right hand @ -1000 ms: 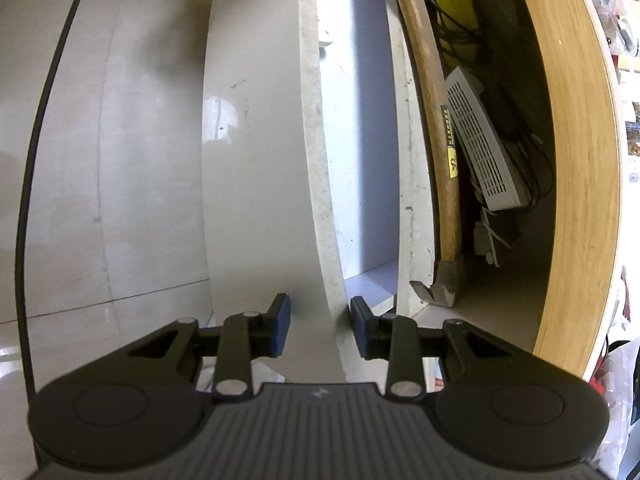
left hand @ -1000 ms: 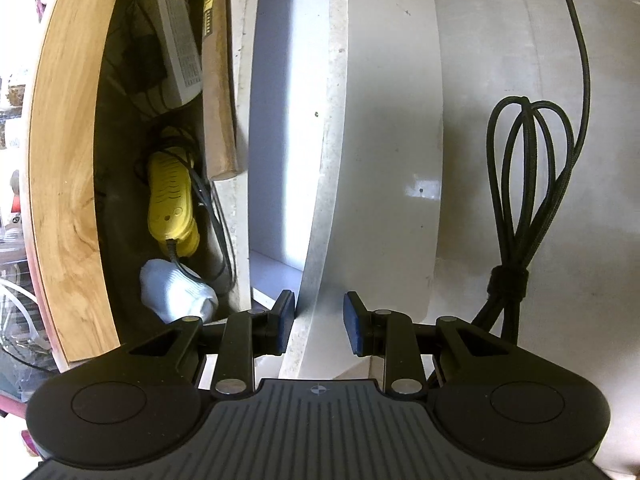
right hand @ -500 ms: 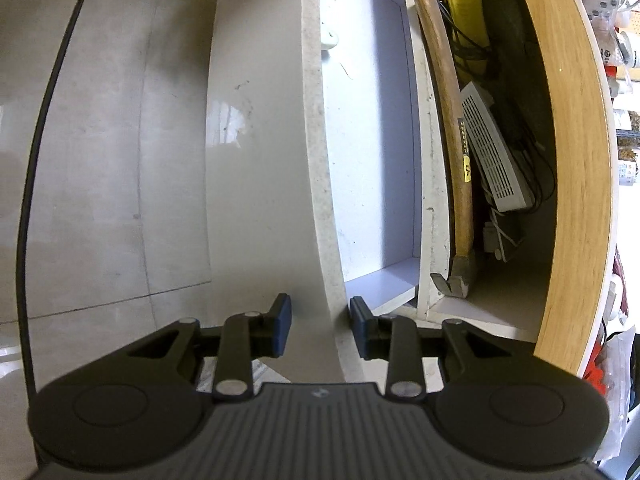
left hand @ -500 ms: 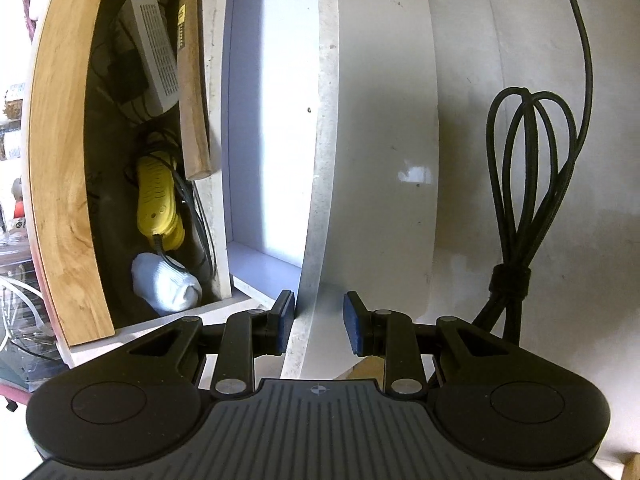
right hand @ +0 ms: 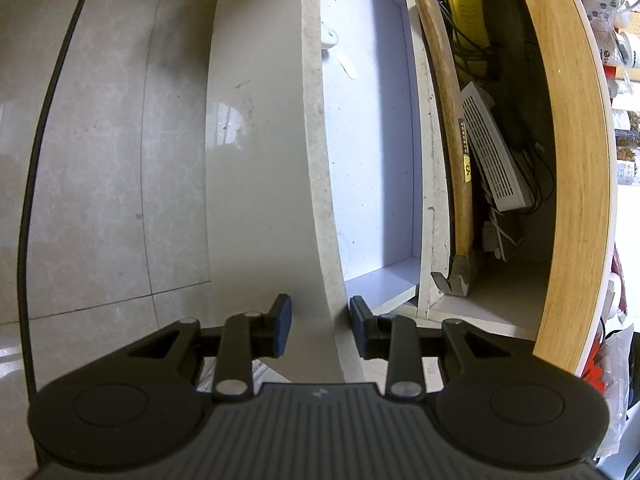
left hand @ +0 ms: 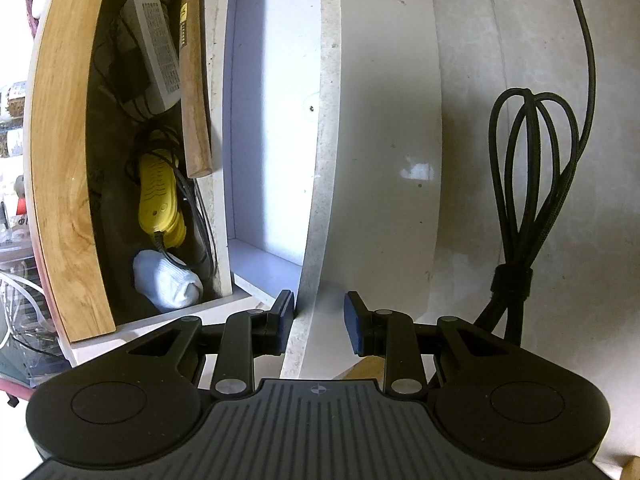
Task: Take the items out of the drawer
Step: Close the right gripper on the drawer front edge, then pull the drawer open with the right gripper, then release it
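Drawer front panel (left hand: 320, 160) runs lengthwise away from us, straddled by both grippers: left gripper (left hand: 318, 322) and right gripper (right hand: 320, 326), each part open, gripping nothing we can confirm. Behind the panel we count one hammer (right hand: 448, 120), one yellow device (left hand: 158, 200), one white box (left hand: 154, 48), one sock (left hand: 166, 282); our right sits nearer the hammer's head.

**Only one label, too small to read**

The hammer (right hand: 452, 128) has a dark strip with tiny letters and a yellow sticker on its wooden handle. The letters may be a brand name, but they look too blurry to spell out.
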Motion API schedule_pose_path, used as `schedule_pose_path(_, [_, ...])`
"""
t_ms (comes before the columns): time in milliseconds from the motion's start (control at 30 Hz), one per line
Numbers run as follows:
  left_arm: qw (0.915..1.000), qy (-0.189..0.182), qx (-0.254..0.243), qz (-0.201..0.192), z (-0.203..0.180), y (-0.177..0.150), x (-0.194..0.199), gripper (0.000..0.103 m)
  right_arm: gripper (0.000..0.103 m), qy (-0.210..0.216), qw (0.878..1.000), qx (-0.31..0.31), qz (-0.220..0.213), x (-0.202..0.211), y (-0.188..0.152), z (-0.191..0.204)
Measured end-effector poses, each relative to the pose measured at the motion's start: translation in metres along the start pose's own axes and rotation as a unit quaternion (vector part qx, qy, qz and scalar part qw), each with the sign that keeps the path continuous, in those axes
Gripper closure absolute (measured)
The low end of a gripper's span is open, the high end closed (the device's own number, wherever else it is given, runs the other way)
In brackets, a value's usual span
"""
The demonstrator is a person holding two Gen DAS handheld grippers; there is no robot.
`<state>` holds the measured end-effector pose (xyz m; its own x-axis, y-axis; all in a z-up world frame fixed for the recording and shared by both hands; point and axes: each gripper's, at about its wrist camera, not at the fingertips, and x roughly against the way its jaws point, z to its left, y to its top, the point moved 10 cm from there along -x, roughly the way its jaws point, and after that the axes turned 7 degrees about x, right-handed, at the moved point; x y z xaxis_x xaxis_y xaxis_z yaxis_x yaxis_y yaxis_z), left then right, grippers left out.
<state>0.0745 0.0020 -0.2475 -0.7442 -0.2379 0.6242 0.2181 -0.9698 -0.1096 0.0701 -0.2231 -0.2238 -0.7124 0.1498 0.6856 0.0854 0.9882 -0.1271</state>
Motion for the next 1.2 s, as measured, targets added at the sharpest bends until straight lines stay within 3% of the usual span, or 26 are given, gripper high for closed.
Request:
schedule_pose_path(67, [1.0, -0.003, 0.006, 0.0, -0.001, 0.0, 0.001, 0.074, 0.061, -0.004, 1.0, 0.0, -0.008, -0.002, 0.004, 0.002])
schedule_pose_path(100, [0.9999, -0.004, 0.011, -0.001, -0.001, 0.001, 0.002, 0.064, 0.025, -0.006, 1.0, 0.0, -0.013, -0.002, 0.006, 0.003])
schedule_pose_path(133, [0.9998, -0.003, 0.015, -0.007, 0.002, 0.003, 0.002, 0.054, 0.001, -0.007, 1.0, 0.0, -0.017, -0.003, 0.008, 0.004])
schedule_pose_path(200, [0.9995, -0.002, 0.024, -0.021, 0.008, 0.008, 0.002, 0.006, 0.0, -0.011, 1.0, -0.001, -0.025, -0.005, 0.013, 0.006])
schedule_pose_path(233, [0.9991, -0.001, 0.03, -0.03, 0.009, 0.011, 0.004, 0.001, 0.0, -0.013, 0.999, -0.001, -0.029, -0.005, 0.015, 0.007])
schedule_pose_path(867, [0.9961, -0.023, 0.076, -0.039, 0.017, 0.023, 0.01, 0.001, 0.0, 0.01, 0.996, -0.071, -0.048, -0.047, 0.031, 0.014])
schedule_pose_path(1200, [0.9867, -0.042, 0.153, -0.037, 0.031, 0.028, 0.016, 0.001, 0.0, 0.028, 0.987, -0.15, -0.054, -0.048, 0.037, 0.005])
